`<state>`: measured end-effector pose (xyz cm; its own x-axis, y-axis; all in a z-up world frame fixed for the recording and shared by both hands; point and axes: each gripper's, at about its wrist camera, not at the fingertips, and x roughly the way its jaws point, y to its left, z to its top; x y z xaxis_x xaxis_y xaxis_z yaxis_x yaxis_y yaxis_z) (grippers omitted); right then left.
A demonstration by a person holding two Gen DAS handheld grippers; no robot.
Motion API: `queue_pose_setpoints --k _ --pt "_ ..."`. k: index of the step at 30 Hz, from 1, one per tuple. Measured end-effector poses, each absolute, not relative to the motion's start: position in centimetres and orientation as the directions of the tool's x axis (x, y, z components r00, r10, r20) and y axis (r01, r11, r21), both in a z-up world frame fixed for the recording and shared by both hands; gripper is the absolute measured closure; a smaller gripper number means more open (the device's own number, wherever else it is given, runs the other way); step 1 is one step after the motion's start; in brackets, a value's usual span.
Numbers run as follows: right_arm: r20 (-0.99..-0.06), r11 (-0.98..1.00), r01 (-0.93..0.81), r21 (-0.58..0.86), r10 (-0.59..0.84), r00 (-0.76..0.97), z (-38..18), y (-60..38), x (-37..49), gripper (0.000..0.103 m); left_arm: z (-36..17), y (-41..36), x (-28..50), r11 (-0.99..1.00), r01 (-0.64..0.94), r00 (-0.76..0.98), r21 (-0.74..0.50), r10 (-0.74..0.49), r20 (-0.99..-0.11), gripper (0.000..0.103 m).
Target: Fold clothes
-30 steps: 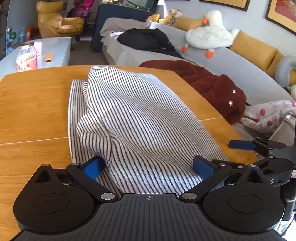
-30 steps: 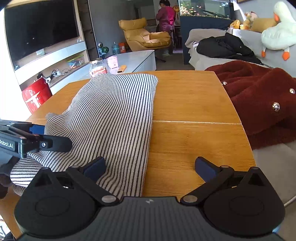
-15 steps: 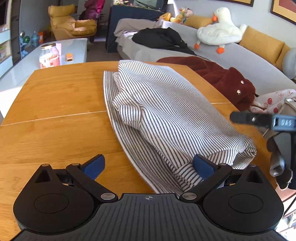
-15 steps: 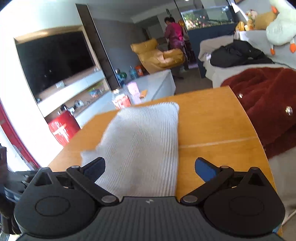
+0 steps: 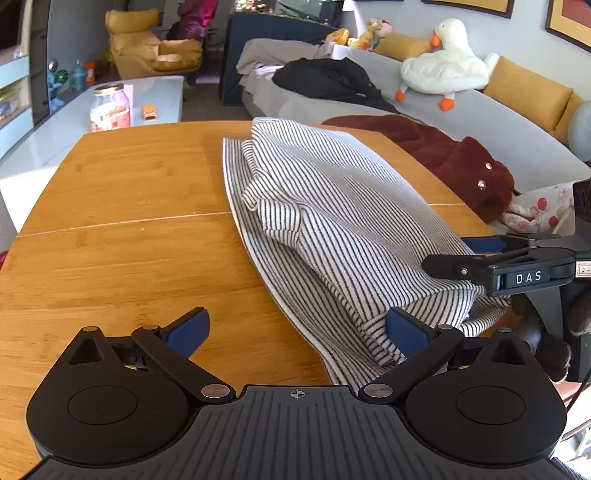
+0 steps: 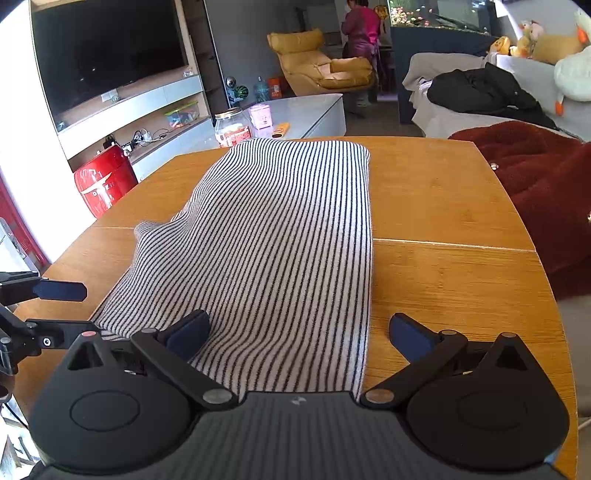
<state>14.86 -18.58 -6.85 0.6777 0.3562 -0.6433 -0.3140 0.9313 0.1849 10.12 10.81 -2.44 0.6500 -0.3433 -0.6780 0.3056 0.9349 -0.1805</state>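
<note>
A black-and-white striped garment point(image 5: 332, 214) lies folded lengthwise on the wooden table point(image 5: 129, 221), its near end bunched and hanging toward the front edge. My left gripper point(image 5: 297, 328) is open over bare wood, and its right fingertip point(image 5: 402, 328) touches the garment's near hem. The right gripper point(image 5: 454, 254) shows at the garment's near right corner. In the right wrist view the garment point(image 6: 280, 229) runs away from me, and my right gripper point(image 6: 297, 332) is open with the near right hem between its fingers. The left gripper point(image 6: 70, 308) is open at the near left corner.
A dark red fleece coat point(image 6: 546, 184) hangs over the sofa along the table's right edge point(image 6: 443, 277). A black garment point(image 5: 325, 79) and a duck plush point(image 5: 443, 70) lie on the sofa. A jar point(image 5: 110, 110) stands on the low white table behind. A person point(image 6: 360, 29) stands far back.
My left gripper moved left, so the garment's near end is no longer between its fingers. The right gripper rose, then came back down over the near right hem.
</note>
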Motion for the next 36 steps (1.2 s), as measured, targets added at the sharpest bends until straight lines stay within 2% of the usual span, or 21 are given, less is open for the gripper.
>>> queue_pose_setpoints --k 5,8,12,13,15,16,18,22,26,30,34,36 --pt "-0.634 0.912 -0.321 0.255 0.408 0.657 -6.4 -19.7 15.0 0.0 -2.7 10.8 10.2 0.935 0.301 0.646 -0.187 -0.345 -0.681 0.0" --pt "-0.552 0.909 -0.316 0.272 0.416 0.722 -5.4 -20.3 14.0 0.0 -2.6 10.7 10.2 0.937 0.3 0.647 -0.178 -0.338 -0.684 0.0" --pt "-0.421 0.935 -0.332 0.128 0.354 0.835 -4.1 -19.6 11.5 0.0 -2.5 10.5 10.1 0.939 0.304 0.647 -0.163 -0.329 -0.688 0.0" --pt "-0.416 0.935 -0.344 0.088 0.349 0.84 -3.9 -19.4 11.1 0.0 -2.5 10.5 10.1 0.939 0.305 0.647 -0.159 -0.327 -0.689 0.0" --pt "-0.452 0.925 -0.38 0.029 0.351 0.82 -3.8 -18.9 10.9 0.006 -2.5 10.5 10.1 0.939 0.307 0.646 -0.157 -0.326 -0.69 0.0" --pt "-0.488 0.919 -0.395 0.005 0.347 0.801 -4.0 -18.6 10.9 0.011 -2.5 10.6 10.1 0.939 0.308 0.645 -0.156 -0.327 -0.691 0.0" --pt "-0.564 0.91 -0.412 -0.044 0.318 0.762 -5.2 -18.1 10.7 0.013 -2.5 10.6 10.1 0.938 0.311 0.645 -0.151 -0.326 -0.692 0.0" --pt "-0.611 0.909 -0.415 -0.042 0.305 0.731 -5.6 -19.1 9.3 0.012 -2.2 10.8 9.6 0.941 0.319 0.653 -0.108 -0.301 -0.695 0.0" --pt "-0.564 0.91 -0.393 -0.134 0.256 0.785 -4.3 -20.3 7.4 0.012 -1.0 11.3 9.2 0.942 0.316 0.667 -0.117 -0.308 -0.679 0.0" --pt "-0.489 0.937 -0.345 -0.057 0.275 0.828 -2.2 -21.6 7.7 0.012 0.4 10.6 9.8 0.928 0.344 0.685 -0.139 -0.35 -0.639 0.0" --pt "-0.558 0.927 -0.366 -0.079 0.263 0.787 -4.3 -20.6 9.2 0.012 -0.2 8.4 11.0 0.919 0.377 0.668 -0.115 -0.356 -0.653 0.0" --pt "-0.586 0.922 -0.379 -0.073 0.268 0.765 -6.1 -20.5 9.2 0.012 -1.4 7.3 11.0 0.916 0.399 0.655 -0.049 -0.322 -0.684 0.0"
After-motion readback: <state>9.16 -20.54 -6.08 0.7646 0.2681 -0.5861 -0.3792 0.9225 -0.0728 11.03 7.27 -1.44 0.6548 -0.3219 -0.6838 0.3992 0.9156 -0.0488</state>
